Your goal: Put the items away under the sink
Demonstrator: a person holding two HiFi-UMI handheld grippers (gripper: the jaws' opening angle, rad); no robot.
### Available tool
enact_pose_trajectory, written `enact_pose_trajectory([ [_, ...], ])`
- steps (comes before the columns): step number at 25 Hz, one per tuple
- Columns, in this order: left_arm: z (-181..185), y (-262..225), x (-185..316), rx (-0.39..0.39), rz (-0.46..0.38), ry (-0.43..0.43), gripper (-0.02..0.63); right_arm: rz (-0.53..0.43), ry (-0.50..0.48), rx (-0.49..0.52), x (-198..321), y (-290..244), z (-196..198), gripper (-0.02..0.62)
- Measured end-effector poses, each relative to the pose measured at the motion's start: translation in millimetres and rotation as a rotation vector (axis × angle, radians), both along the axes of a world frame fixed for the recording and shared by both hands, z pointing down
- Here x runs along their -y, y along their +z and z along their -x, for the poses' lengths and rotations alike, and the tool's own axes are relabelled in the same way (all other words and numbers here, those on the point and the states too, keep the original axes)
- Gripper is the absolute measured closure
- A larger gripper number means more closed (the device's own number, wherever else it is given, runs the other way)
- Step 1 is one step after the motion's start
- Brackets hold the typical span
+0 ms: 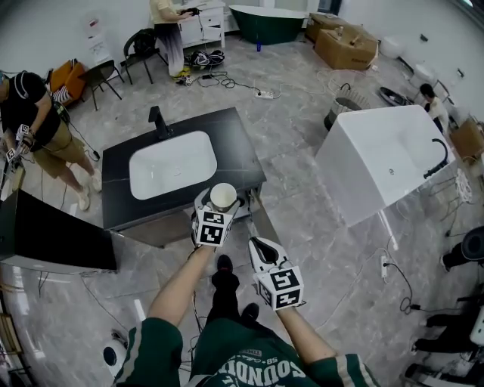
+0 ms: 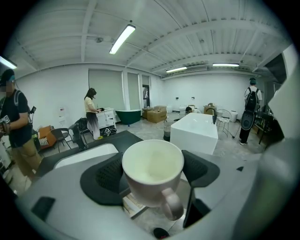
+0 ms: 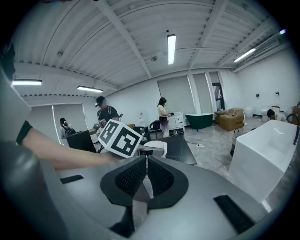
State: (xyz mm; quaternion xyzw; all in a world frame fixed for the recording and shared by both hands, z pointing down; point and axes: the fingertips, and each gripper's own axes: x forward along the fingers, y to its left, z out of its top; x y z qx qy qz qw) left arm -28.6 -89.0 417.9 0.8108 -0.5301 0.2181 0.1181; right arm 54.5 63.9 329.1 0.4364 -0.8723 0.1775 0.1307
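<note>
Head view: both grippers hang in front of the vanity (image 1: 239, 155), a black counter with a white basin (image 1: 172, 164) and a black tap (image 1: 159, 122); the person's arms and legs show below. This view gives the layout from above but not the pad faces. A white tub (image 1: 382, 162) stands to the right, well apart from the vanity; cartons (image 1: 344, 41) and a green bath (image 1: 268, 23) lie at the far wall.

Left gripper view: shows what the head view cannot. The mug (image 2: 152, 171) is empty inside; its handle points toward the camera and downward. The basin and counter lie beyond it; the tub stands to the right.

Right gripper view: shows the marker cube (image 3: 119, 137) of the left gripper and the forearm behind it, at left; the counter lies beyond; the tub is at right.

Left gripper (image 1: 221, 202): jaws spread wide, pinching the mug (image 1: 223, 196); the black pads (image 2: 110, 176) sit against its two sides. The mug is held upright in the air, at the front edge of the counter, near the front rim of the basin.

Right gripper (image 1: 262, 244): nearer the person, just beside the left one. In its own view the right gripper (image 3: 146, 164) has its pads pressed together at the tips; nothing lies between them.
</note>
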Motion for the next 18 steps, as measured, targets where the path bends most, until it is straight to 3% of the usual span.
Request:
enact_pose_trajectory([
  [9, -28, 44, -51, -0.006, 0.061, 0.103, 0.201, 0.049, 0.046, 0.028, -22, 25, -17, 0.552],
  [18, -25, 144, -44, -0.019, 0.101, 0.132, 0.201, 0.042, 0.034, -0.042, 9, 109, -6, 0.552],
])
